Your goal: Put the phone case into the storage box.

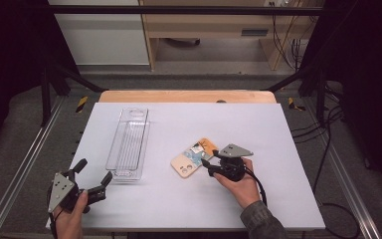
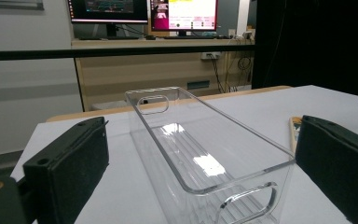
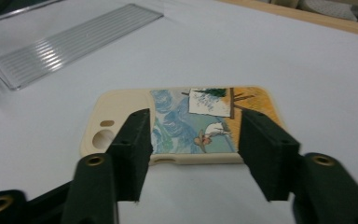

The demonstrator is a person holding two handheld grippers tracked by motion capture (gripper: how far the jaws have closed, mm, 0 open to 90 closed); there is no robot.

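Note:
A cream phone case (image 1: 194, 158) with a painted picture lies flat on the white table mat (image 1: 258, 124), right of centre. My right gripper (image 1: 210, 165) is open just at its near edge; in the right gripper view the two jaws stand over the phone case (image 3: 191, 123), nothing pinched between them, right gripper (image 3: 193, 156). A clear plastic tray (image 1: 128, 143) lies lengthwise left of centre. My left gripper (image 1: 93, 176) is open near the tray's front end; in the left gripper view the clear plastic tray (image 2: 200, 154) sits between the wide-apart jaws of the left gripper (image 2: 200, 175).
The wooden table edge (image 1: 186, 96) runs behind the mat. A metal frame rail (image 1: 15, 174) slants along the left, and cables (image 1: 328, 129) hang at the right. Monitors (image 2: 142, 11) stand on a desk beyond the table.

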